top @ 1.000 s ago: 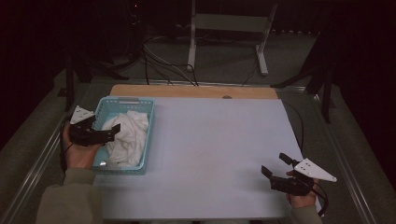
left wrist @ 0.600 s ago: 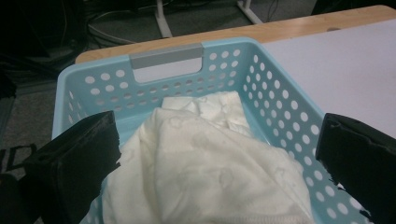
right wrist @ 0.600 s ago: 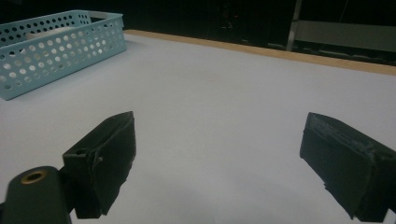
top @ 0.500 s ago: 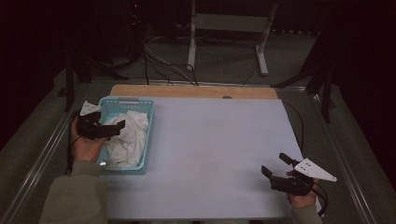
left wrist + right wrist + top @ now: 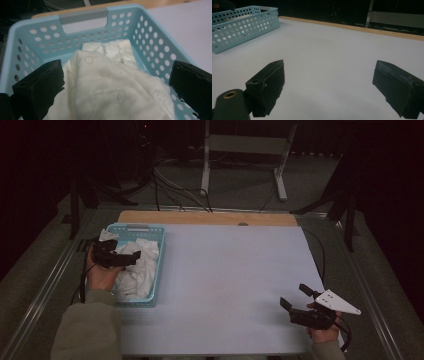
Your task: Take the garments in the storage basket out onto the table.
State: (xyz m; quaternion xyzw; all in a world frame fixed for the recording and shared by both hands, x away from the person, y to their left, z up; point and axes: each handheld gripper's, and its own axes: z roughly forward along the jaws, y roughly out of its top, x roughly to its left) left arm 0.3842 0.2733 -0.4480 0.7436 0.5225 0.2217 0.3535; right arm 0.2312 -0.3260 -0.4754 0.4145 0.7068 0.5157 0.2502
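White cloth (image 5: 110, 82) is piled up inside a light blue basket (image 5: 150, 231) with little round holes in its walls. The cloth is seen right under and between the jaws of the left tongs (image 5: 131, 259), which are held over the basket by the left hand (image 5: 102, 272). The jaws of the left tongs are spread wide apart, and nothing is gripped between them; in the left gripper view the crumpled cloth lies just below them, with the grey handle (image 5: 83, 15) of the basket on the far side. Whether the jaws touch the cloth cannot be told. The right tongs (image 5: 295, 302) are held low over the pale table (image 5: 230, 270), well apart from the basket, by the right hand (image 5: 322, 332). Their jaws are also spread wide, with nothing gripped between them. A grey three-cornered plate (image 5: 336, 301) is seen on top of the right tongs. In the right gripper view the basket (image 5: 242, 26) is seen far off, ahead and to the left of the jaws, and bare table (image 5: 332, 57) lies between them.
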